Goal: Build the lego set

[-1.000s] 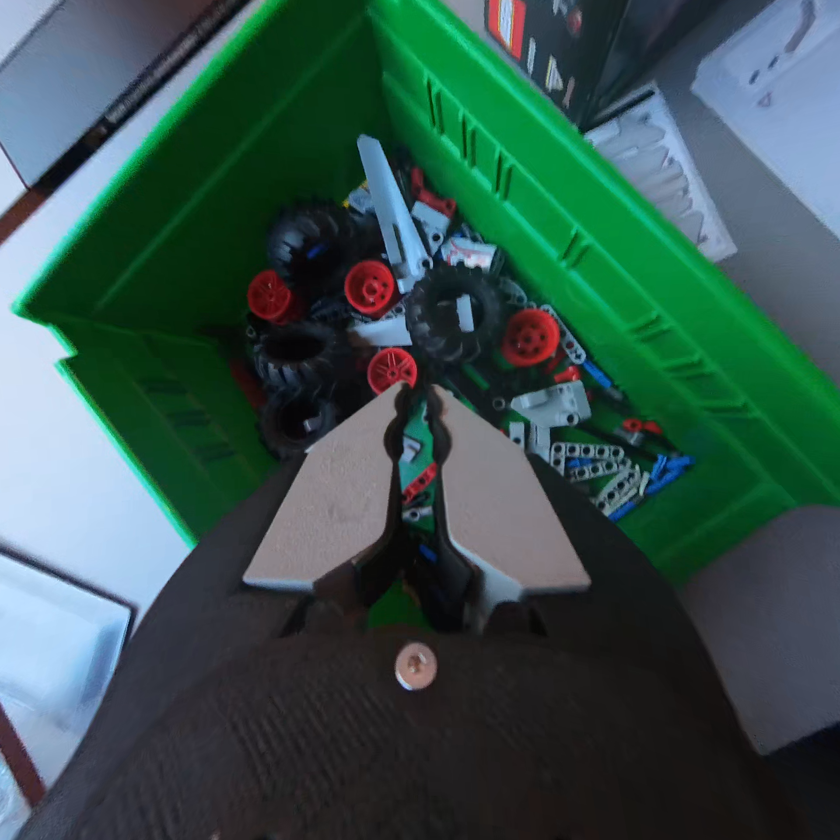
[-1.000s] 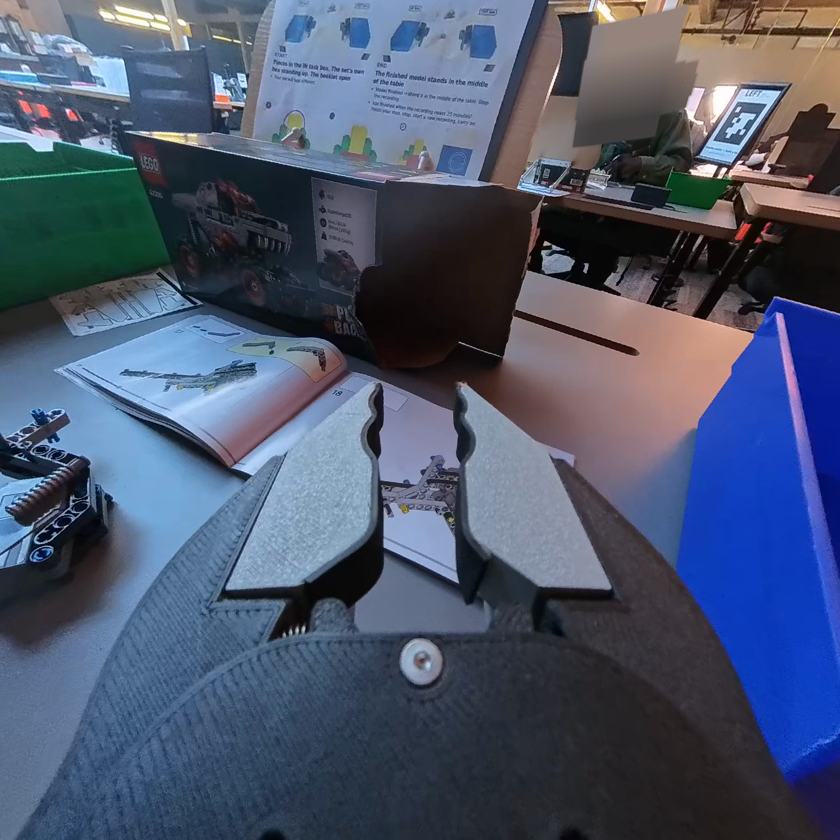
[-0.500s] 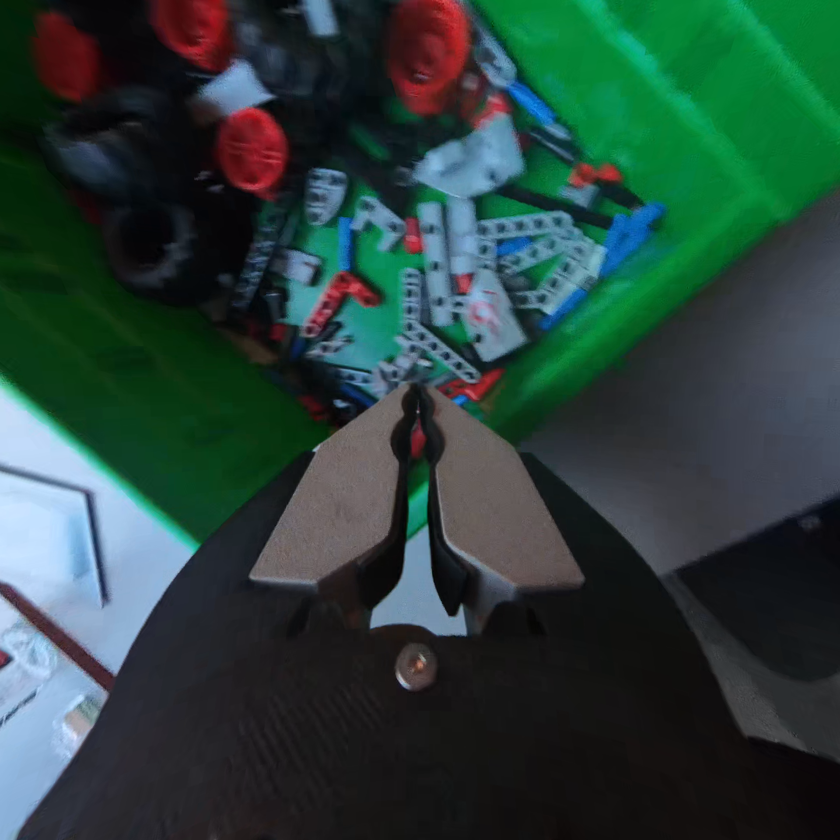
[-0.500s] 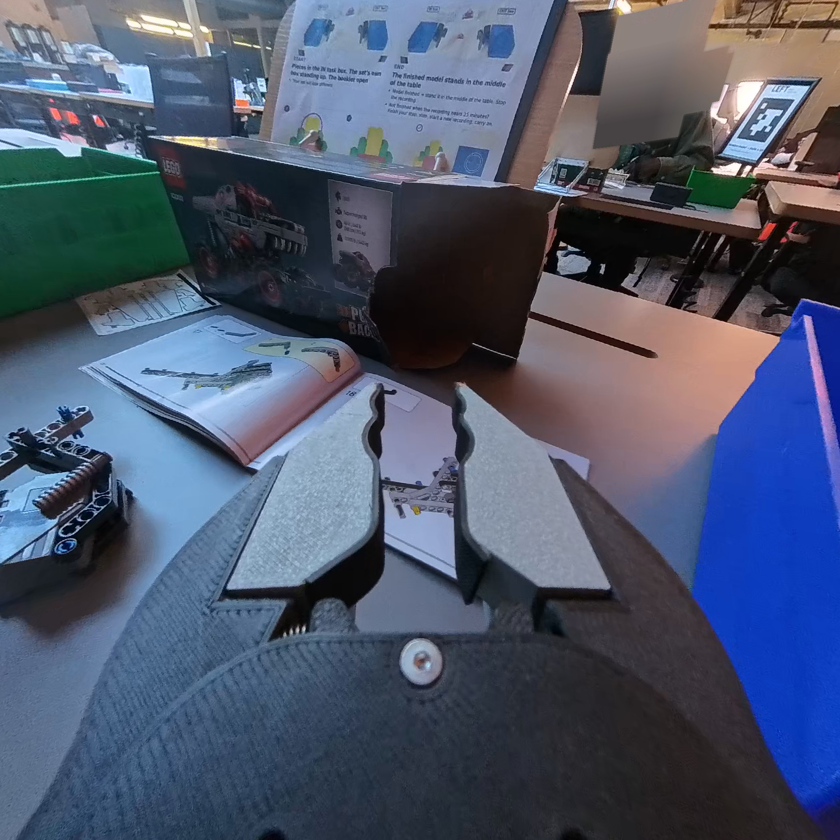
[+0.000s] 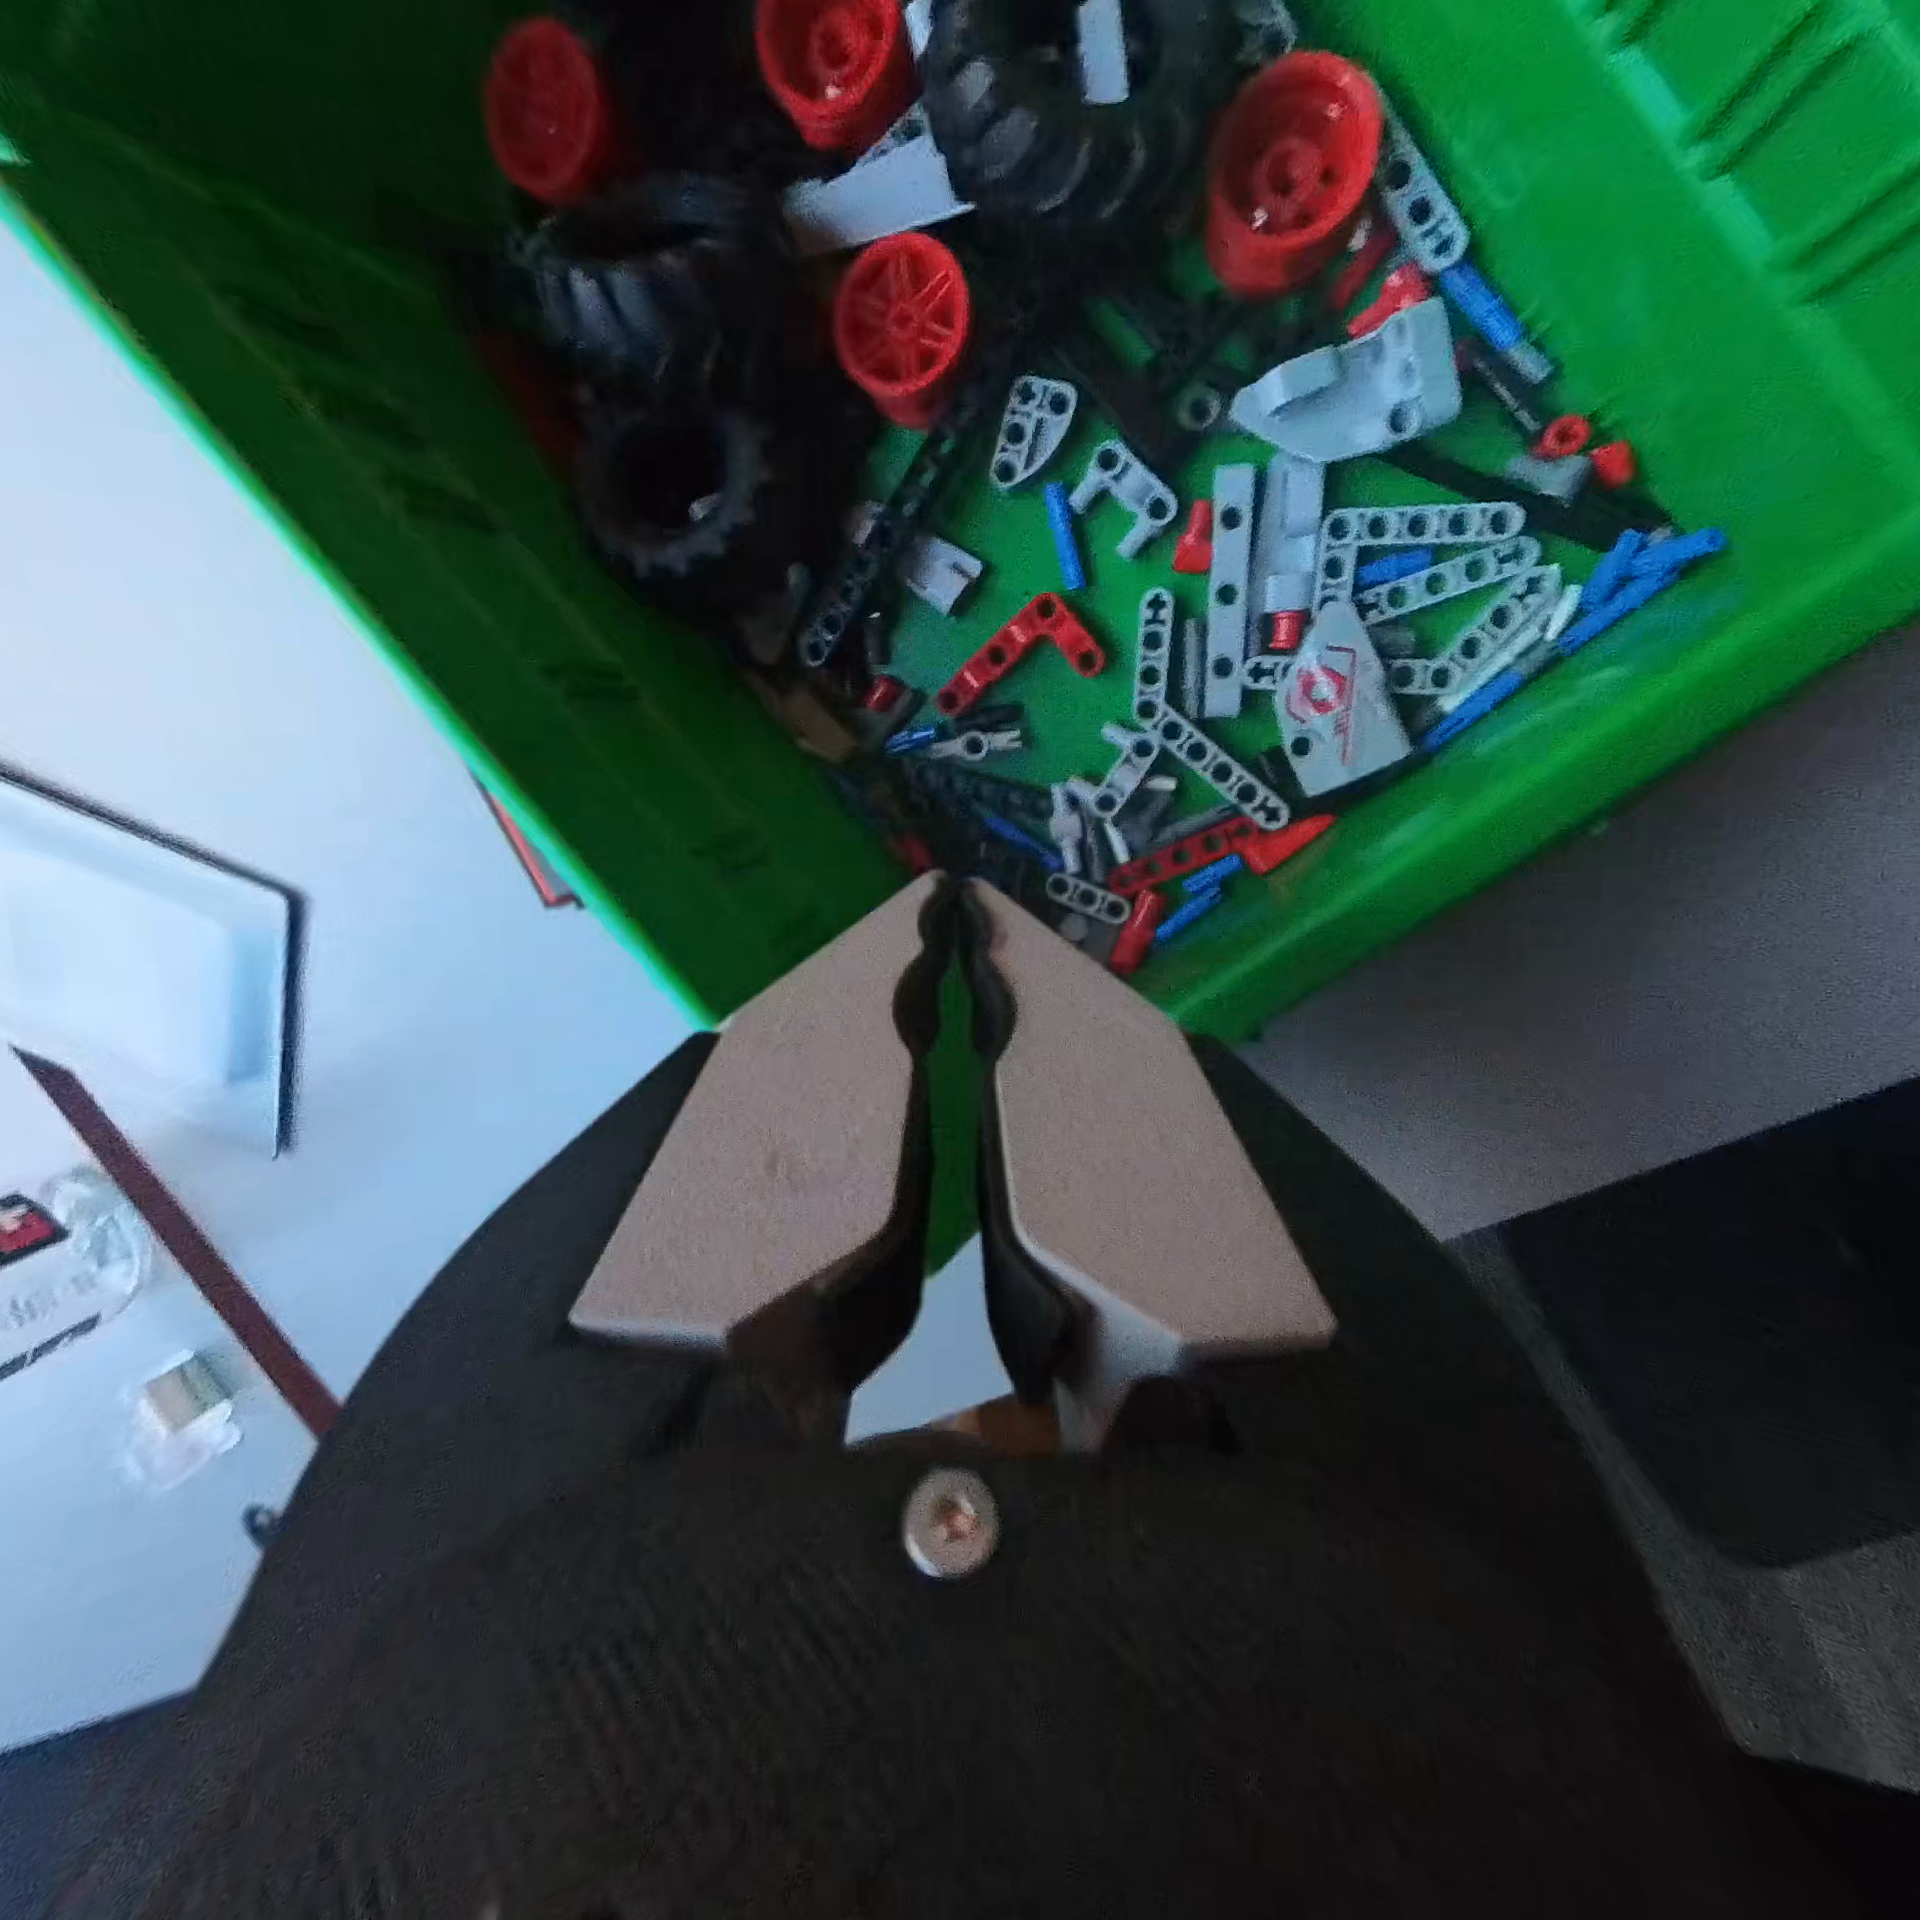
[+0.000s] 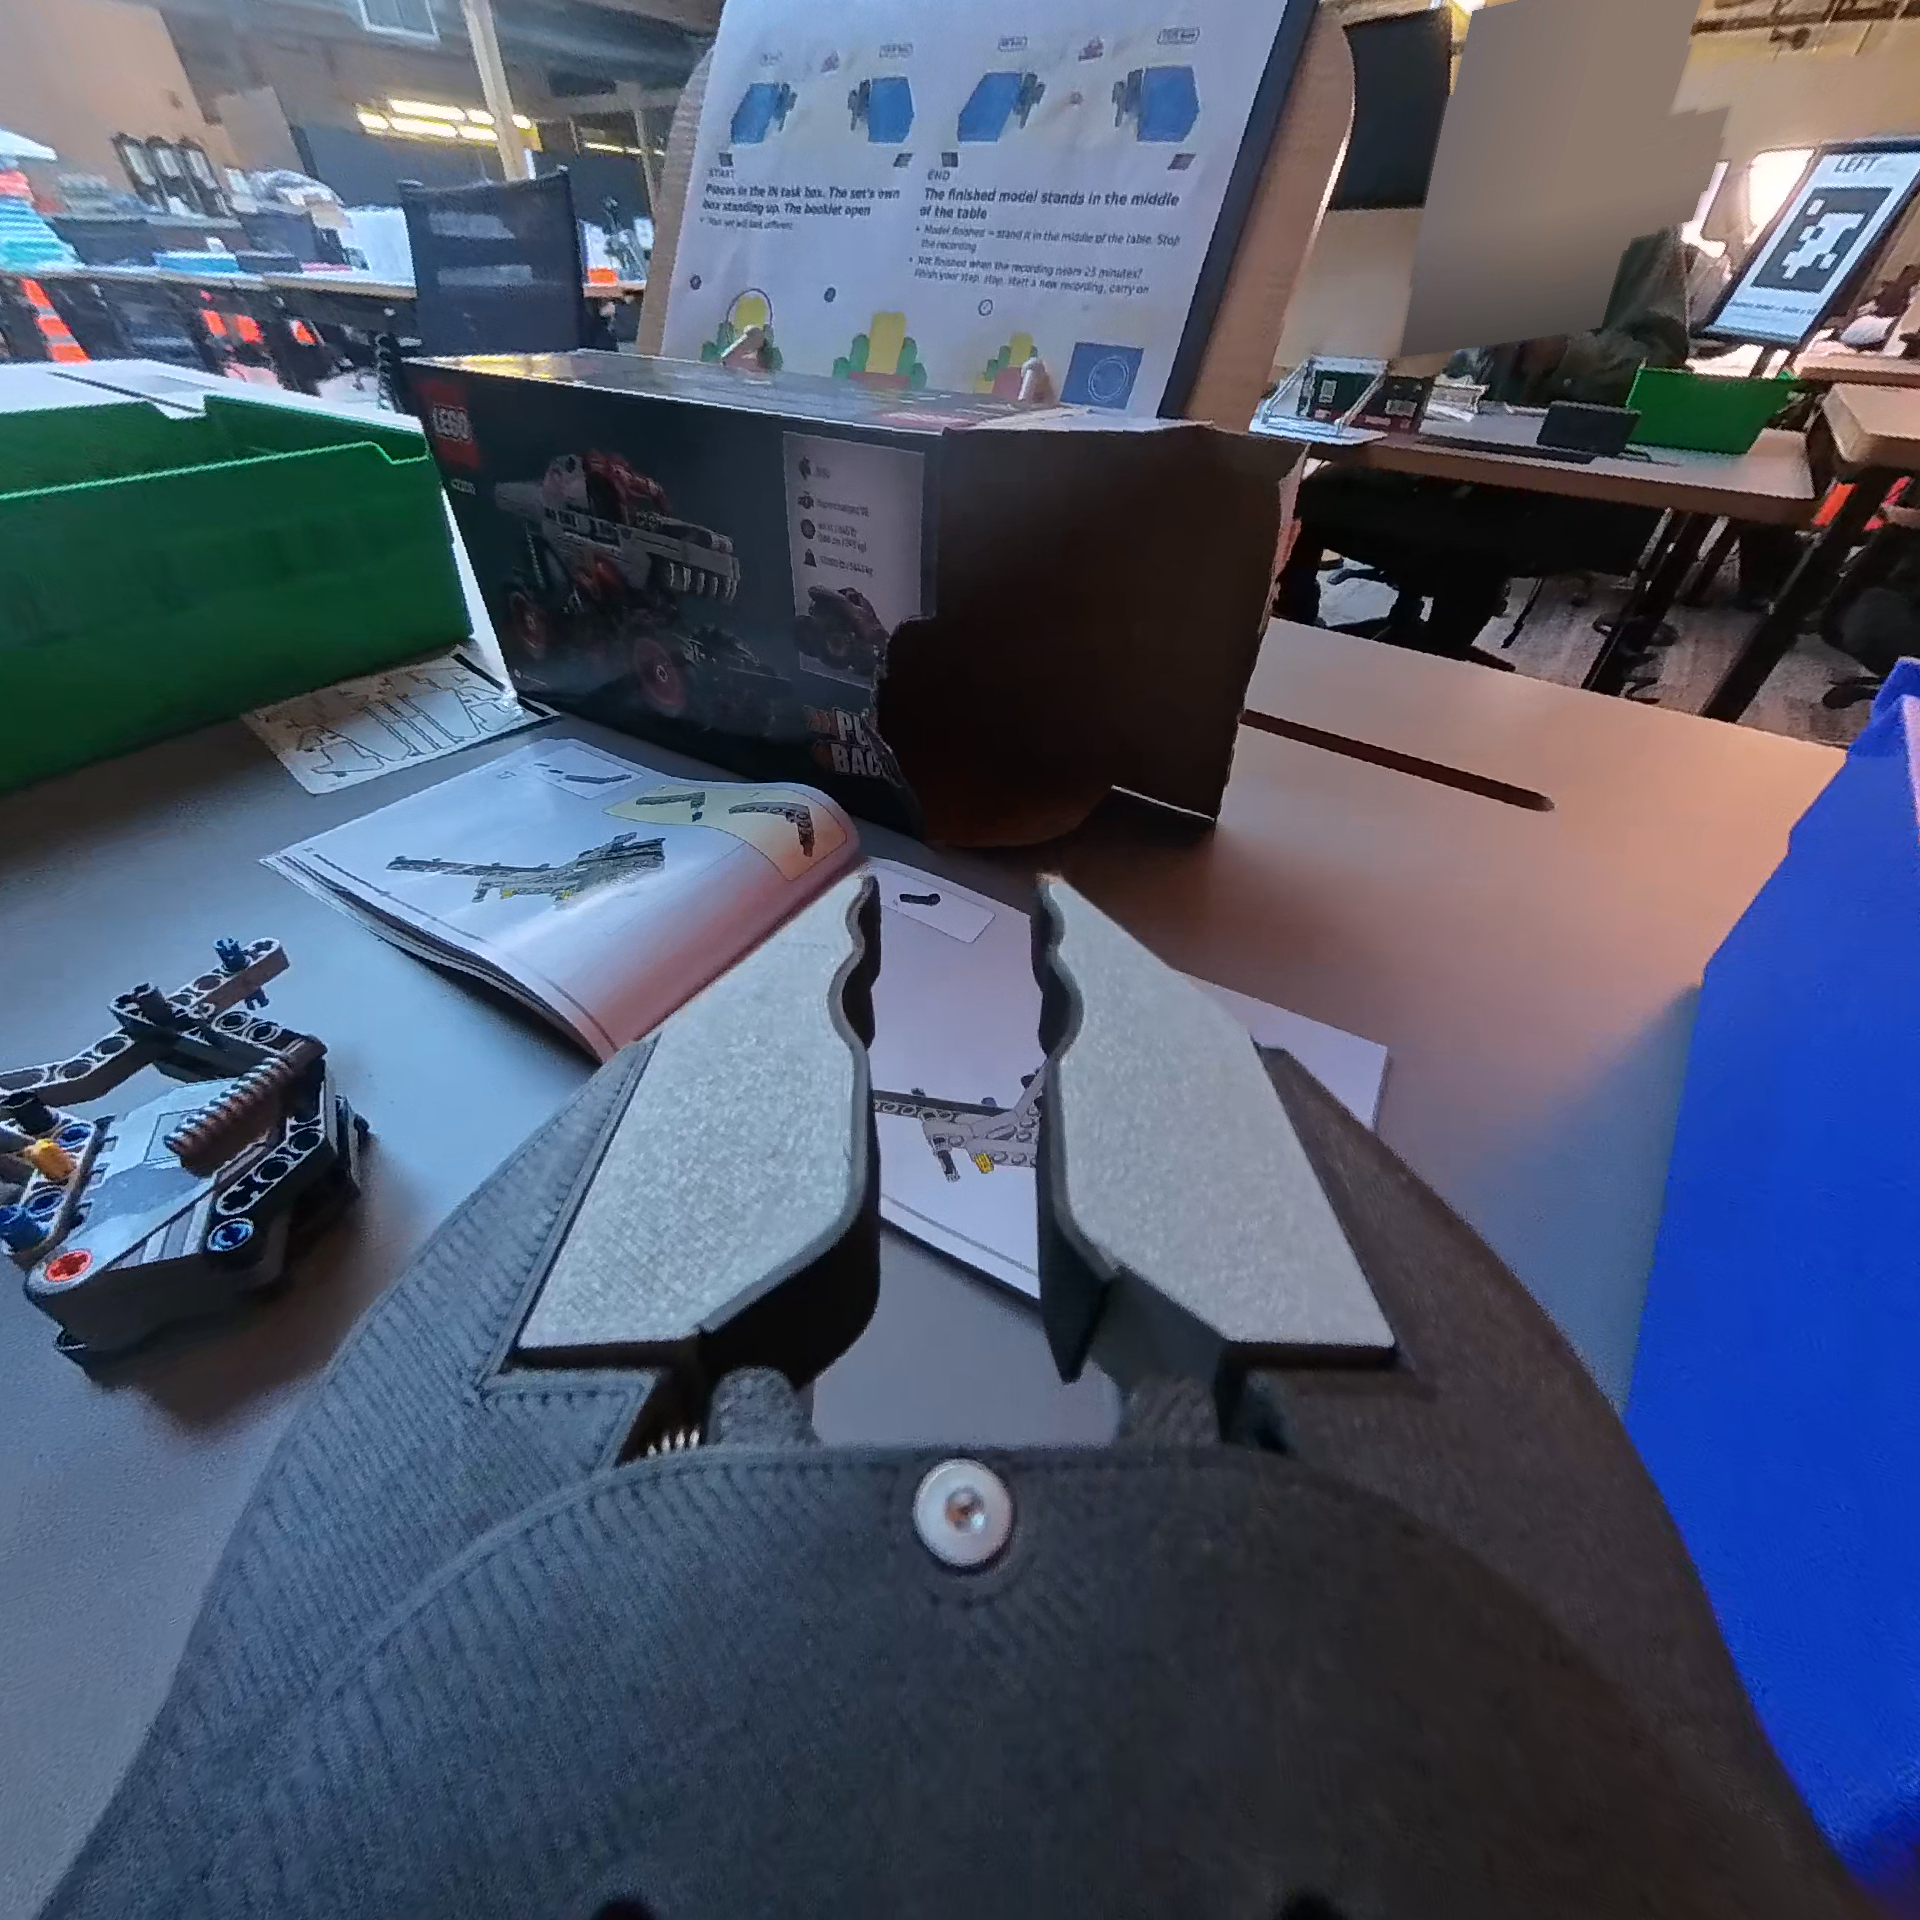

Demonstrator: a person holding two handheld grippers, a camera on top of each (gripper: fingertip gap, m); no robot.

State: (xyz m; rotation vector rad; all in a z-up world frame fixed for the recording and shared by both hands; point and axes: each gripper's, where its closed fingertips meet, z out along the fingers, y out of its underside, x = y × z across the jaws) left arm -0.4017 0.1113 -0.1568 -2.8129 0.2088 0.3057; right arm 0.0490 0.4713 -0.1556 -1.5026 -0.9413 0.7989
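Observation:
My left gripper (image 5: 956, 896) is shut, its tips touching, and no piece shows between them. It hangs above the near corner of the green bin (image 5: 1558, 935). The bin holds red wheel hubs (image 5: 902, 322), black tyres (image 5: 665, 499), grey beams (image 5: 1434, 540) and a red L-shaped beam (image 5: 1023, 649). My right gripper (image 6: 956, 914) is open and empty, low over the open instruction booklet (image 6: 582, 883). A partly built dark assembly (image 6: 177, 1143) with a toothed rack sits on the table to its left.
The set's box (image 6: 727, 582) stands behind the booklet, with a poster board (image 6: 966, 187) behind it. The green bin (image 6: 208, 582) is at the far left and a sticker sheet (image 6: 384, 717) lies beside it. A blue bin (image 6: 1808, 1195) stands close on the right. Spacing between my two grippers at the tips: around 60 centimetres. The partly built dark assembly (image 6: 177, 1143) lies around 15 centimetres away from my right fingertips.
My left gripper has drawn back from the middle of the bin to its near corner, and its fingers have closed fully. My right gripper stays open and has shifted only slightly.

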